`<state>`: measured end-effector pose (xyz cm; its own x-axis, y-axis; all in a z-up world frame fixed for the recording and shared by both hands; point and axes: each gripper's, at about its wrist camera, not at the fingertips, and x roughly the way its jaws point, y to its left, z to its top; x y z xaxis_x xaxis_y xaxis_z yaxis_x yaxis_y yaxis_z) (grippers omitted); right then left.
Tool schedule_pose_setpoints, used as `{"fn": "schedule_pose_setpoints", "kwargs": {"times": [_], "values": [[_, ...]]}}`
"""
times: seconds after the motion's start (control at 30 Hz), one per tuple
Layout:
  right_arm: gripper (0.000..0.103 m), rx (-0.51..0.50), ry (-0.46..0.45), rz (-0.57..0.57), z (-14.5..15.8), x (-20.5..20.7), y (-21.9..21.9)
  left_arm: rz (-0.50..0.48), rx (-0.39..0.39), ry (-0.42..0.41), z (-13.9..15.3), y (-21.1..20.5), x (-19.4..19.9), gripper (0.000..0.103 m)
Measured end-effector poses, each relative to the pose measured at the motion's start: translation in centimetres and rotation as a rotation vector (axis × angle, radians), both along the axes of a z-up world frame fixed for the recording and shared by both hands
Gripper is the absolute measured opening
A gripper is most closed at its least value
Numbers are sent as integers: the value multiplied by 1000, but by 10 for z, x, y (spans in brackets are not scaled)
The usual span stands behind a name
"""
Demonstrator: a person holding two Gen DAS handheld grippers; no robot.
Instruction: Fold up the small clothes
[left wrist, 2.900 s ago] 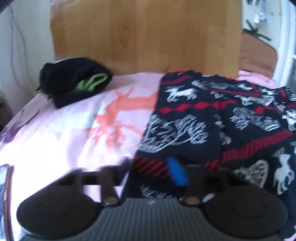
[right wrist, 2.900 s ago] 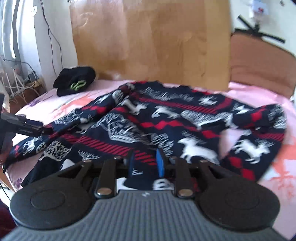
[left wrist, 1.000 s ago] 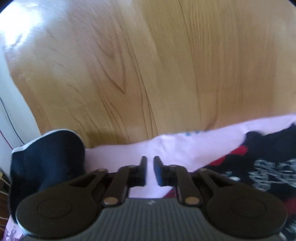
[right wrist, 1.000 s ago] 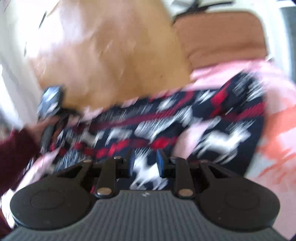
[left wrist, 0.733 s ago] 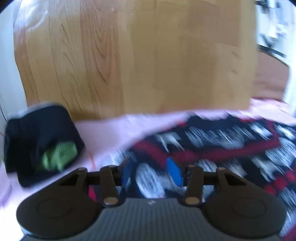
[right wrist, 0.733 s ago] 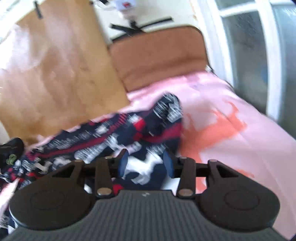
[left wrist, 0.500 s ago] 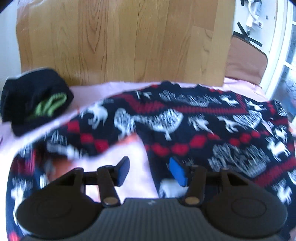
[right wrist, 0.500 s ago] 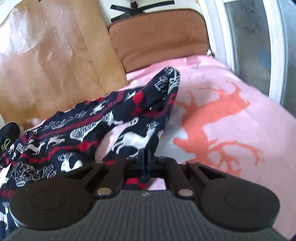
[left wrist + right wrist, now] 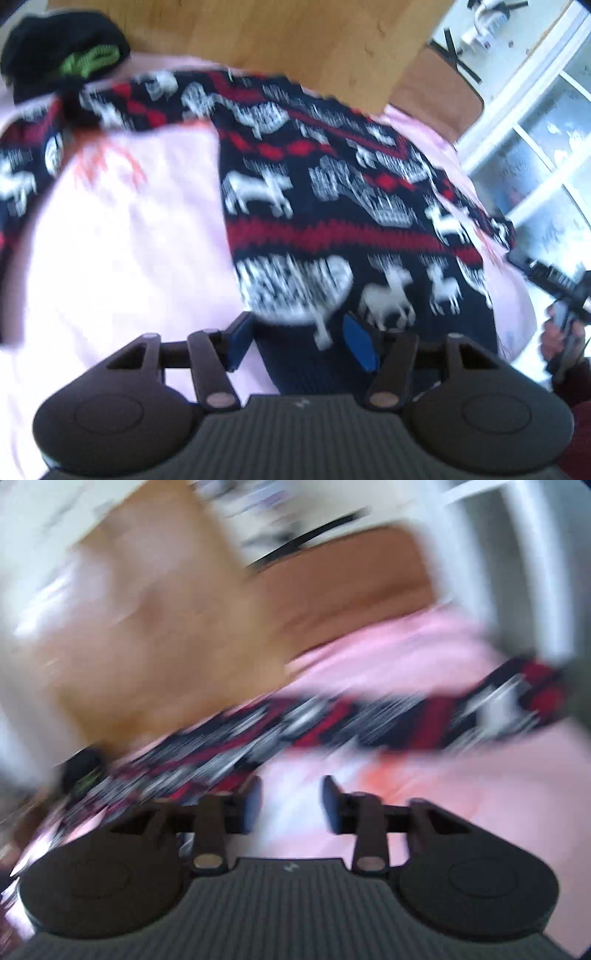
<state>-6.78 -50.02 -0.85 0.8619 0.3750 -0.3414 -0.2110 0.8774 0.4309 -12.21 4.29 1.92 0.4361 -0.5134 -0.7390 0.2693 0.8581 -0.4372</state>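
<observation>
- Two tongs in view, both w/ jaws apart and nothing clamped; each has just been opening.
- Left tongs point(image 9: 299, 341): tilted down over the near hem of the sweater point(image 9: 332, 206); blue pads sit above the knit, fabric seen between them, not pinched.
- Right tongs point(image 9: 290, 805): pointing shallowly down over bare pink bed cover point(image 9: 461, 794); only cover shows between the jaws. Right-wrist view heavily blurred.
- Person's hand point(image 9: 561, 332) w/ dark red sleeve at right edge of left-wrist view, gripping the other tool's handle, beside the sweater's right side.
- Sweater: navy w/ red bands and white deer, spread on the bed cover. Body fills centre-right of left-wrist view; one sleeve runs to the upper left and curls down the left edge. In right-wrist view it's a streaked band across mid frame, sleeve end at far right.
- Folded dark garment point(image 9: 66, 55) w/ green stripe: upper left corner, near the sleeve; can't tell if touching.
- Open room: bare pink cover left of the sweater body, lower-left half of frame.
- Edges: wooden board point(image 9: 258, 33) stands behind the sweater's top edge; brown headboard point(image 9: 436, 92) upper right.
</observation>
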Motion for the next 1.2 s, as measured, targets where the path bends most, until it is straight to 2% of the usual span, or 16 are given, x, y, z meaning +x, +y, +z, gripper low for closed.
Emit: {"fn": "schedule_pose_setpoints", "kwargs": {"times": [0.13,0.2,0.23,0.27,0.3,0.37,0.43,0.47,0.5,0.6,0.67,0.77,0.83,0.9,1.1,1.2], "values": [[50,-55,38,161,-31,-11,34,-32,-11,2,0,-4,-20,62],[51,-31,41,163,-41,-17,38,-34,-25,-1,-3,-4,-28,60],[48,-17,27,151,-43,-21,43,-23,-33,-13,-4,-5,-31,57],[39,13,33,161,-45,-22,42,-9,-34,-20,-6,-6,-34,38],[18,34,44,169,-45,-24,43,-11,-28,-9,-7,-10,-34,9],[17,47,9,170,-37,-34,54,-14,-19,-11,-3,-13,-34,8],[13,25,-70,182,-7,-42,59,-19,-33,-51,12,-7,-39,6],[11,4,-105,175,6,-46,61,-13,-44,-81,23,-2,-43,6],[3,-14,-138,169,20,-51,59,-3,-55,-104,32,4,-46,6],[3,-70,-185,153,53,-68,52,35,-61,-151,55,22,-57,6],[3,-129,-154,145,59,-70,51,44,-39,-137,54,28,-60,6],[3,-177,-54,164,36,-61,57,41,32,-45,31,23,-54,7],[7,-137,10,175,17,-54,56,50,78,17,14,23,-50,10],[7,-123,37,172,3,-48,65,64,79,29,10,29,-49,13],[11,-111,48,243,-7,-28,103,122,65,-139,42,43,-51,36],[17,-113,64,282,-11,-17,117,128,26,-164,46,44,-49,43]]}}
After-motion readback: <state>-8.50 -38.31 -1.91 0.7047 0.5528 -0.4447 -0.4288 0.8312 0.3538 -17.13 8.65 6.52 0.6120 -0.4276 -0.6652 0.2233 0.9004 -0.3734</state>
